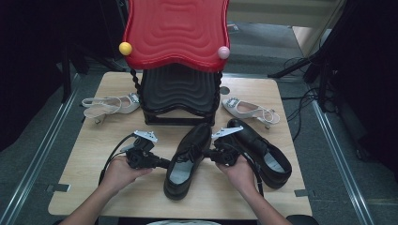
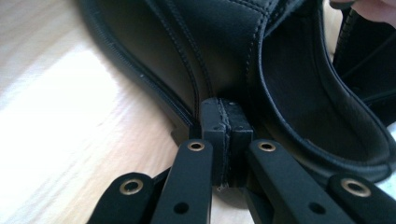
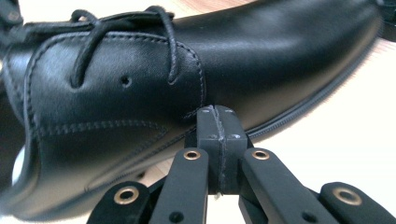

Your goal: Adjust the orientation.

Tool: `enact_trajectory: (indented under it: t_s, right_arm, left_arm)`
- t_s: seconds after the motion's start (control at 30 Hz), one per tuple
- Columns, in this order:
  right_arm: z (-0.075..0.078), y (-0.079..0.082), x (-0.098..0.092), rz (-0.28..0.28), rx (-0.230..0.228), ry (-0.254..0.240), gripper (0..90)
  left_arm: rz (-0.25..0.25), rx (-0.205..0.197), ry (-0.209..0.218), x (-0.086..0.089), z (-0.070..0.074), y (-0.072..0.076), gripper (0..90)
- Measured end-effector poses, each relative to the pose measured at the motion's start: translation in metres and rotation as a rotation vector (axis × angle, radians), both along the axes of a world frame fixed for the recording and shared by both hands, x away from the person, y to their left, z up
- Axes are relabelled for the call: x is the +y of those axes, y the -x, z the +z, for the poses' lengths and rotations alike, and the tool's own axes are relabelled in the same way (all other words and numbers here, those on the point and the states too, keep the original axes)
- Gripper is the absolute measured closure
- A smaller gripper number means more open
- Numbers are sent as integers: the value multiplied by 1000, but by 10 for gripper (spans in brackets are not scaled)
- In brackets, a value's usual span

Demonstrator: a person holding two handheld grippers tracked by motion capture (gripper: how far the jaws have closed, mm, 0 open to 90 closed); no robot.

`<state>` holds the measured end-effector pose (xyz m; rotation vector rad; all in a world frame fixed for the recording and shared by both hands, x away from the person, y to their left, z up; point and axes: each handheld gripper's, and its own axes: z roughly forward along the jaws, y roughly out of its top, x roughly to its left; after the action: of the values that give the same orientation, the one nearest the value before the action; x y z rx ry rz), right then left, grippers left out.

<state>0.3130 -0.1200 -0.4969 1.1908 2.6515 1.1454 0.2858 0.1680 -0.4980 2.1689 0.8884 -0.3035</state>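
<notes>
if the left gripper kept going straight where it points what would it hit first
The side of the nearer black shoe: the shut left gripper is already at its leather, seemingly touching near the heel.

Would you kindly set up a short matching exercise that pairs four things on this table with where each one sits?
Things:
1. black lace-up shoe
2. second black shoe
3. red shelf top
4. left pale heeled shoe

Places:
A. at the table's left side, beside the black stand
B. between the two shut hand-held grippers, left hand-held gripper and right hand-held gripper
C. raised above the table at the back
D. to the right of the right hand

Pairs: 1-B, 2-D, 3-C, 4-A
</notes>
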Motion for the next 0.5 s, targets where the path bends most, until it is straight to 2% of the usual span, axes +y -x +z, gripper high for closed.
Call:
enact_trajectory:
  t_s: [0.07,0.13,0.17,0.23,0.3,0.33,0.4,0.47,0.5]
  right_arm:
    - [0,-2,-1,-9,1,1,900]
    - [0,-3,-1,-23,0,2,900]
    - [0,-3,-1,-30,-1,4,900]
    - [1,-4,-1,-38,-4,9,900]
    - [1,-5,-1,-45,-11,16,900]
    - [1,-5,-1,-50,-12,18,900]
    - [2,-6,-2,-58,-14,24,900]
    - [2,-7,-2,-67,-26,28,900]
    - [2,-8,-3,-69,-27,29,900]
  left_arm:
    - [-8,12,9,-4,-1,2,893]
    - [-13,47,35,-7,-4,1,868]
    - [-17,50,45,-9,-5,1,868]
    - [-24,51,51,-13,-5,3,872]
    - [-27,40,51,-16,-5,4,879]
    - [-14,26,66,-20,-3,5,889]
    - [-19,35,77,-25,-3,4,893]
    - [-20,10,75,-31,-3,6,894]
    - [-23,11,75,-34,-3,7,894]
